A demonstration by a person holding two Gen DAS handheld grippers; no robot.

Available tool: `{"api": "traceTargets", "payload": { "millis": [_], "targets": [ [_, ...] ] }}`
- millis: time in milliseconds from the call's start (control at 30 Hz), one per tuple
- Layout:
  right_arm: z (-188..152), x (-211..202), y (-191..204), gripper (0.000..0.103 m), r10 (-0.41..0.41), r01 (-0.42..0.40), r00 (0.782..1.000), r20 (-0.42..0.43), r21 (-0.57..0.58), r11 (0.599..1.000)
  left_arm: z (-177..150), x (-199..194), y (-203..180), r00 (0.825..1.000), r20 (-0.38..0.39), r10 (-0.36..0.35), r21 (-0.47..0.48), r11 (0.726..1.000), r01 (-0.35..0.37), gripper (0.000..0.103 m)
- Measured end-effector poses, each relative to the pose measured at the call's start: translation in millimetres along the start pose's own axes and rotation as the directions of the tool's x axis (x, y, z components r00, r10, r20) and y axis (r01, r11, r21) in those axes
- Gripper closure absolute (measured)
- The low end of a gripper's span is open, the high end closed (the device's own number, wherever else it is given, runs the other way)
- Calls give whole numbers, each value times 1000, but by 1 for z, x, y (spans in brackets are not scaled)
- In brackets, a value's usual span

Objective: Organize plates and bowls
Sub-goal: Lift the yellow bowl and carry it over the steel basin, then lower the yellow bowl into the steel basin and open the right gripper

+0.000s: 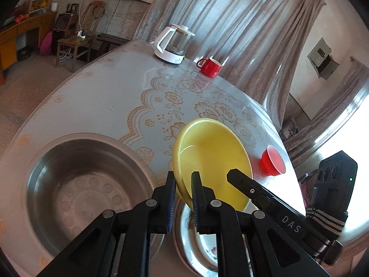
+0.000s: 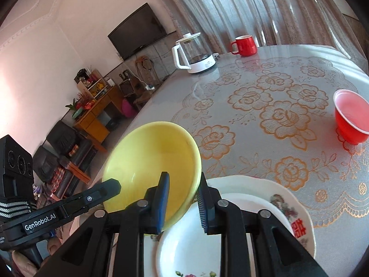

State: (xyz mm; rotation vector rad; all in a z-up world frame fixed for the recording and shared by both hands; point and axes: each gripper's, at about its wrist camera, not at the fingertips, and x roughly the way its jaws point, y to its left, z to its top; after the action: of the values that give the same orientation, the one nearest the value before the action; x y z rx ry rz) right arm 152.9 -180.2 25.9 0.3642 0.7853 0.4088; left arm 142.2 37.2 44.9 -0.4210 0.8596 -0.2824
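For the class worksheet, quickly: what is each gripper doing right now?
Left gripper: shut on the yellow bowl's rim.
Right gripper: shut on the same yellow bowl's opposite rim, held above the white plates.

Left wrist view: mounted behind the left gripper (image 1: 183,180), angled down across the table (image 1: 110,92), close to the yellow bowl (image 1: 214,157). Right wrist view: behind the right gripper (image 2: 183,182), angled down likewise, equally close. Shared by both: yellow bowl, kettle (image 1: 171,43), mug (image 1: 210,67), red cup (image 1: 272,161), curtain (image 1: 242,23). Each gripper visible in the other's view.
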Motion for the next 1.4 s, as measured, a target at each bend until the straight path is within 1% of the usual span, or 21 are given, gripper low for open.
{"api": "traceTargets", "payload": {
  "millis": [300,467,633,767,833,900,933,1067,1233,1267,1400],
  "targets": [
    [-15,28,52,79,55,-61,996,-73,-79,995,-16,-32,55,999,34,35,-85,996,-32,91],
    [-26,45,77,79,76,-91,990,-121,-117,989,-26,-44,85,997,38,73,-145,987,-67,91],
    [-37,62,97,79,85,-111,982,-167,-154,982,-32,-51,105,994,42,99,-189,978,-89,91],
    [-45,72,103,79,80,-114,977,-197,-164,980,-34,-51,109,992,44,117,-187,977,-107,91],
    [-47,75,103,77,80,-114,975,-206,-162,980,-36,-49,110,991,37,132,-183,975,-123,91],
    [-48,77,105,72,81,-117,974,-213,-166,979,-38,-44,112,989,27,146,-182,973,-139,91],
    [-48,77,107,72,74,-113,974,-215,-175,978,-39,-43,113,988,23,152,-184,972,-145,91],
    [-50,80,109,70,43,-86,976,-215,-196,977,-40,-39,115,989,18,149,-184,972,-143,91],
    [-52,79,111,65,37,-82,977,-210,-211,974,-37,-43,113,988,26,154,-194,970,-146,91],
    [-53,78,112,63,36,-81,978,-207,-215,973,-37,-44,113,987,29,157,-193,970,-148,91],
    [-55,76,114,63,23,-68,981,-192,-236,969,-40,-43,112,982,37,185,-177,968,-176,91]
  ]
}}
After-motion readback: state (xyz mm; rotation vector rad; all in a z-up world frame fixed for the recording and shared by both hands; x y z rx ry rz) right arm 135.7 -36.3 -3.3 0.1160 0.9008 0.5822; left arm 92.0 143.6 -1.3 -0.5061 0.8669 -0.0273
